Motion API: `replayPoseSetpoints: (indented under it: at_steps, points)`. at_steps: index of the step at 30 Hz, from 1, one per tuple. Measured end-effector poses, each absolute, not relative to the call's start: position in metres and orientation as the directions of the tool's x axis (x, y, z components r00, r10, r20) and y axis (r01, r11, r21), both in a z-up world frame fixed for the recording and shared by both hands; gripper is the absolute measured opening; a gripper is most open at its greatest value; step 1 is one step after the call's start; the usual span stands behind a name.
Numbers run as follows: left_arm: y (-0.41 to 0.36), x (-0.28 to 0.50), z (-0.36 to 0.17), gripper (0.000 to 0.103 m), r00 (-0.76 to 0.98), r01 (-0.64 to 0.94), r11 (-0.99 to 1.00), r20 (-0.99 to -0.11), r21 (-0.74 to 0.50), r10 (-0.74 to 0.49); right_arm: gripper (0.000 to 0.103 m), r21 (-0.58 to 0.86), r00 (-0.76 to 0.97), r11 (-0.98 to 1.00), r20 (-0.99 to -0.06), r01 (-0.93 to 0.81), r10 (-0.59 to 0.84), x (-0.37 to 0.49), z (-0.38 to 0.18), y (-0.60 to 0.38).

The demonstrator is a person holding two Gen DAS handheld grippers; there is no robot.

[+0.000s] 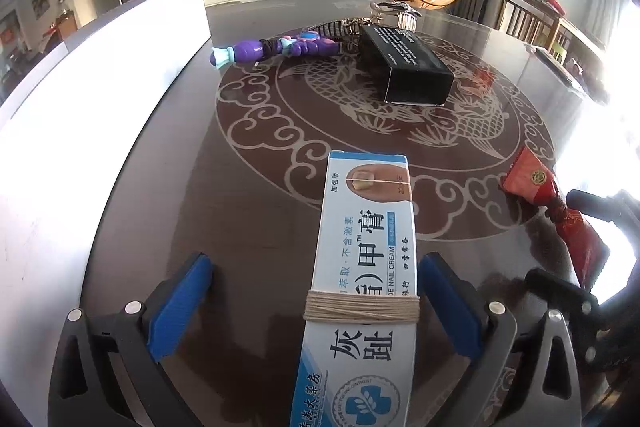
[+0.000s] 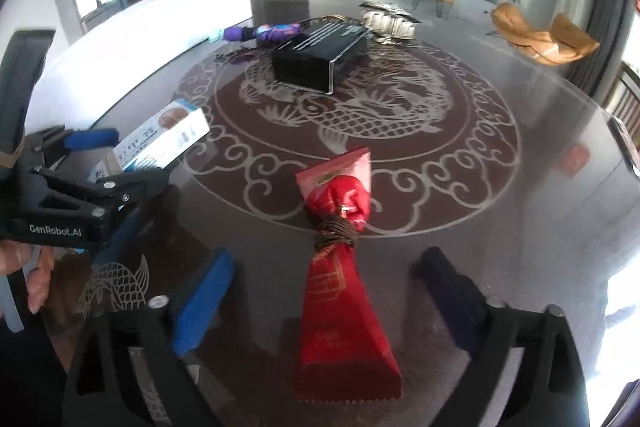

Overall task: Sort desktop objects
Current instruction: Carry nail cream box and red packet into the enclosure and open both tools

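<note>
With both sets of jaws spread wide, neither grips anything. Left gripper (image 1: 316, 307): blue pads stand clear on either side of the white-and-blue cardboard ointment box (image 1: 366, 267), which has tan thread wound round its middle. It lies flat on the dark glass table (image 1: 248, 187) between the pads, nearer the right one; long axis runs straight out along the fingers, photo end pointing away. Right gripper (image 2: 324, 299): same picture with the red foil sachet (image 2: 340, 283), tied at the waist with brown cord, lying flat and centred between the pads, serrated pink end pointing away, tilted slightly right. Each hand is nearest its own item; the two lie side by side. Further out: black rectangular carton (image 1: 404, 67), set diagonally, then a purple plastic toy (image 1: 276, 49) and a silver metal watch band (image 1: 396, 13). My read: either item regrasps across its short axis, no wrist roll needed.
</note>
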State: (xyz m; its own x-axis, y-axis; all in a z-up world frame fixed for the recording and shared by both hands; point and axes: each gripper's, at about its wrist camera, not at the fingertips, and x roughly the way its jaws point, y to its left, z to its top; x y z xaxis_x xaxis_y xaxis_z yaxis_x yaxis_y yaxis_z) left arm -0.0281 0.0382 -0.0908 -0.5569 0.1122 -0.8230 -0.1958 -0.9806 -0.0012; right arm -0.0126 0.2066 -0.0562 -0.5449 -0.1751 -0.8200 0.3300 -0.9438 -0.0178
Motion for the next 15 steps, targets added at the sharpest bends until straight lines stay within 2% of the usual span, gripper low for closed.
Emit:
replayPoseSetpoints:
  at_steps: [15]
  points:
    - [0.0386,-0.031,-0.0919,0.103,-0.555,-0.195,-0.981,-0.825,0.002,0.109,0.103,-0.013,-0.539,-0.944,-0.824,0.329,-0.176,-0.0116,-0.0566,0.2079]
